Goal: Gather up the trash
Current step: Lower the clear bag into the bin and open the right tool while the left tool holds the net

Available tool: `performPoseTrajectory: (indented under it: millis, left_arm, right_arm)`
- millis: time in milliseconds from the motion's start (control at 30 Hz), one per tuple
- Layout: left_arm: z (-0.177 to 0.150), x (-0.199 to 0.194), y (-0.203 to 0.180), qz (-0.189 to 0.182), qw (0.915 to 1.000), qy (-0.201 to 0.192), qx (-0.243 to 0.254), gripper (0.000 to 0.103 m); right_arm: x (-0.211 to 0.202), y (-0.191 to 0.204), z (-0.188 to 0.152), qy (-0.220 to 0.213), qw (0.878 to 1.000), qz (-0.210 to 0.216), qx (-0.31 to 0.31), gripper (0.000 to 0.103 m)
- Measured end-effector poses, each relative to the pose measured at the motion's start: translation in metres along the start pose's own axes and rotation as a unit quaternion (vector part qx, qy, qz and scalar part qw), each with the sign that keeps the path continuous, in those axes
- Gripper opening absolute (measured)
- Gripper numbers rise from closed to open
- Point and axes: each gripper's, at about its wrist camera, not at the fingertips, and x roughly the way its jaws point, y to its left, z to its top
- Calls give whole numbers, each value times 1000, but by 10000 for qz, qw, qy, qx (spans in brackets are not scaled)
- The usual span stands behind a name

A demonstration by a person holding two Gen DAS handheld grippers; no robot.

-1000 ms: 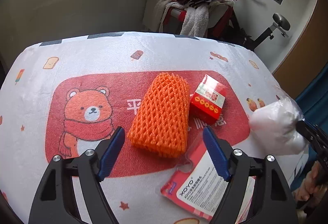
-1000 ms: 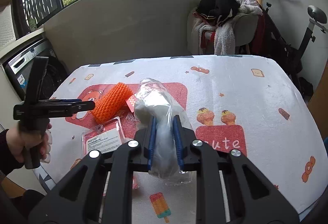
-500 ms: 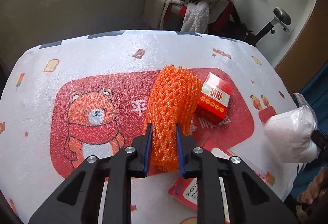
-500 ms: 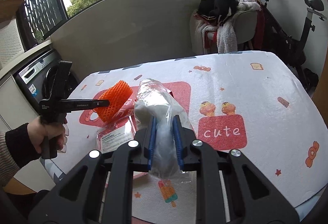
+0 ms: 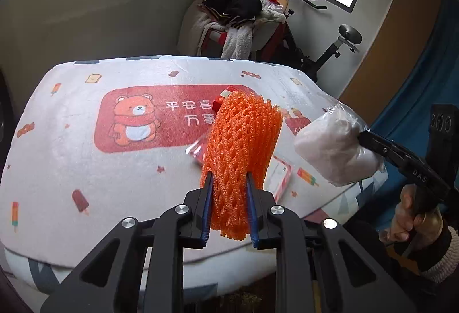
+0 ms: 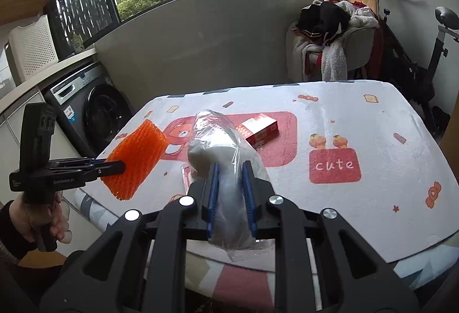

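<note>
My left gripper [image 5: 228, 184] is shut on an orange foam net sleeve [image 5: 243, 141] and holds it up above the table's near edge; it also shows in the right wrist view [image 6: 137, 156]. My right gripper [image 6: 229, 169] is shut on a clear plastic bag with white stuffing [image 6: 221, 146], also lifted; the bag shows in the left wrist view [image 5: 335, 146]. A red box [image 6: 259, 128] and a flat pink-and-white packet [image 5: 279, 176] lie on the table, the packet partly hidden behind the net.
The table has a white cloth with red bear and "cute" prints [image 6: 334, 166]. A washing machine [image 6: 91, 115] stands left of the table. A chair piled with clothes [image 6: 330, 37] and an exercise bike [image 6: 436, 55] stand behind it.
My left gripper shut on the orange net, lifted it off the table and drew back toward the near edge. My right gripper kept hold of the bag and pulled back.
</note>
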Motion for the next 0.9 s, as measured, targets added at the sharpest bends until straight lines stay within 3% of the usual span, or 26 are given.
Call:
performPoseTrajectory:
  millis: [200, 433, 667, 900]
  left_arm:
    - [-57, -47, -11, 13, 9997, -170, -185, 21]
    - [-100, -74, -17, 174, 9997, -121, -152, 21]
    - [-119, -79, -21, 141, 9999, -57, -67, 21]
    - [-127, -74, -22, 56, 10000, -26, -76, 21]
  right_arm:
    - [-22, 35, -27, 199, 9991, 284, -246, 21]
    - [-36, 59, -64, 577, 9954, 730, -210, 21]
    - [-35, 70, -98, 1140, 9869, 1137, -49, 21]
    - [-21, 68, -114, 1537, 9795, 1288, 187, 22]
